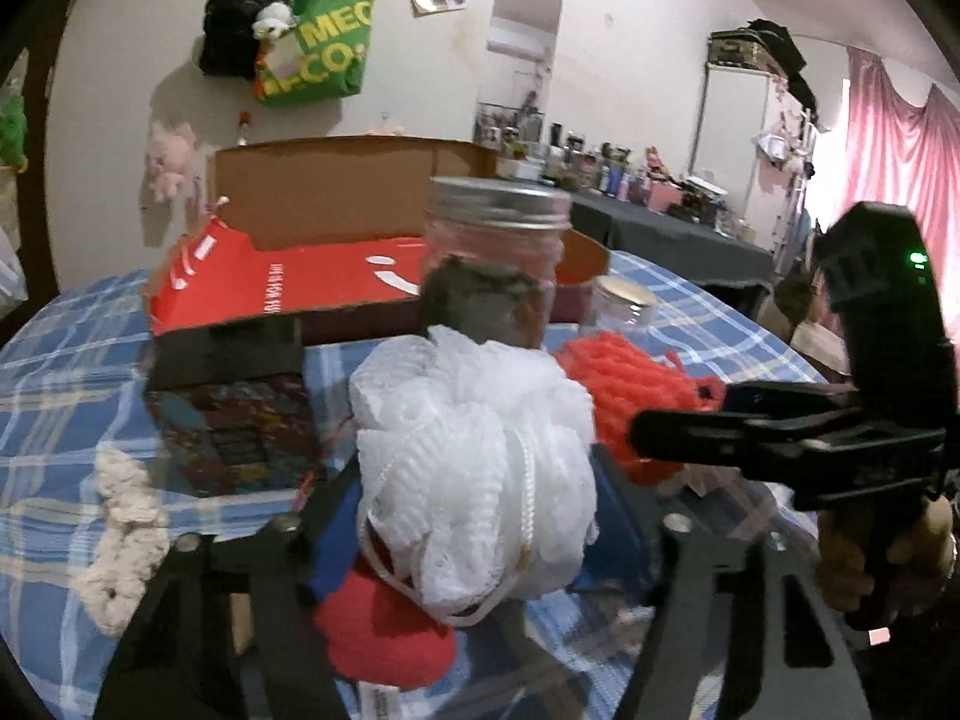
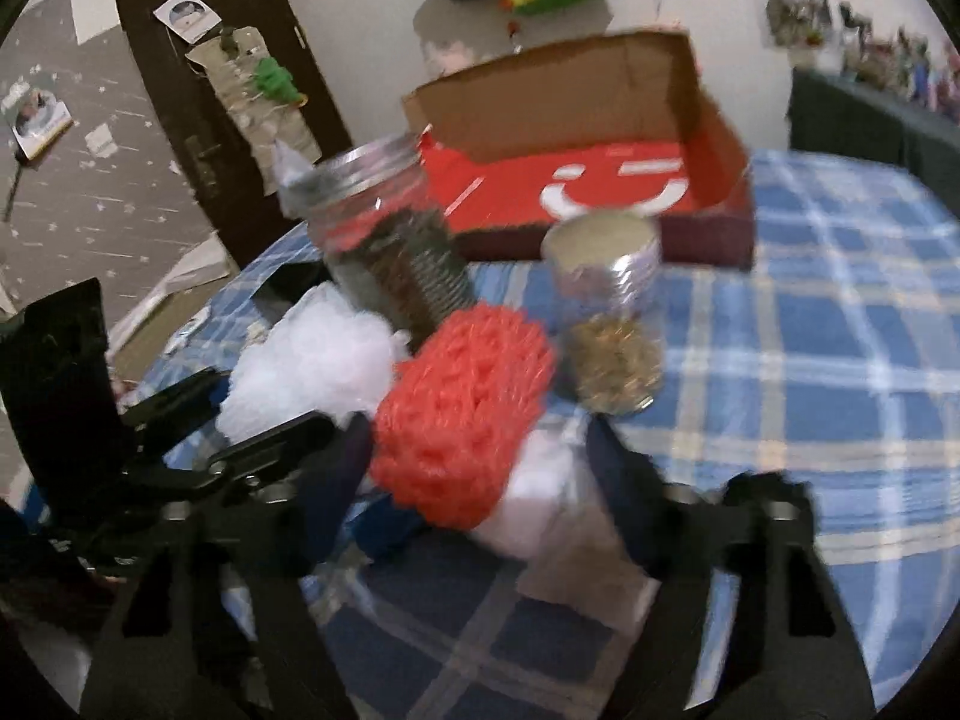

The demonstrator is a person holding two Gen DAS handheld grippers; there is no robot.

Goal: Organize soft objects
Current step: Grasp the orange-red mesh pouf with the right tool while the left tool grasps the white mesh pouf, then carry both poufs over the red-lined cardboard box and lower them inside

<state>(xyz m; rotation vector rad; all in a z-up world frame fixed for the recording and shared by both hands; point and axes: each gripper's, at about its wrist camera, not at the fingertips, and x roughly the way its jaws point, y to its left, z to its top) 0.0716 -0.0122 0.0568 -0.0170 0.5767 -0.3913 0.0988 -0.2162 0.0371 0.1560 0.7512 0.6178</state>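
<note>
Soft things lie in a small heap on the blue checked cloth (image 2: pixel 840 324), and each claw has one of them. The left gripper (image 1: pixel 480 498) has its jaws partly closed on the white pouf (image 1: pixel 474 480), a ball of net with a cord; the pouf fills the gap between the two fingers and seems lifted a little above the cloth. The right gripper (image 2: pixel 480 456) has its jaws about half closed on the orange scrubber (image 2: pixel 462 414), a knitted roll that bulges out above the fingers. In the left view this claw comes in from the right side, with a hand (image 1: pixel 882 564) under its handle.

Just under the pouf is a red pad (image 1: pixel 384 636), and a cream knitted piece (image 1: pixel 120 546) lies on the cloth to its left. Under the scrubber is something white and soft; I cannot tell what it is.

Behind the heap stands a tall jar (image 2: pixel 390 240) with a metal lid and dark filling, and beside it a short jar (image 2: pixel 612 312) with small golden things inside. Further back is an open red box (image 2: pixel 600 180) with cardboard walls, and nothing soft lies in it. A dark box (image 1: pixel 234 420) stands on the cloth left of the pouf.
</note>
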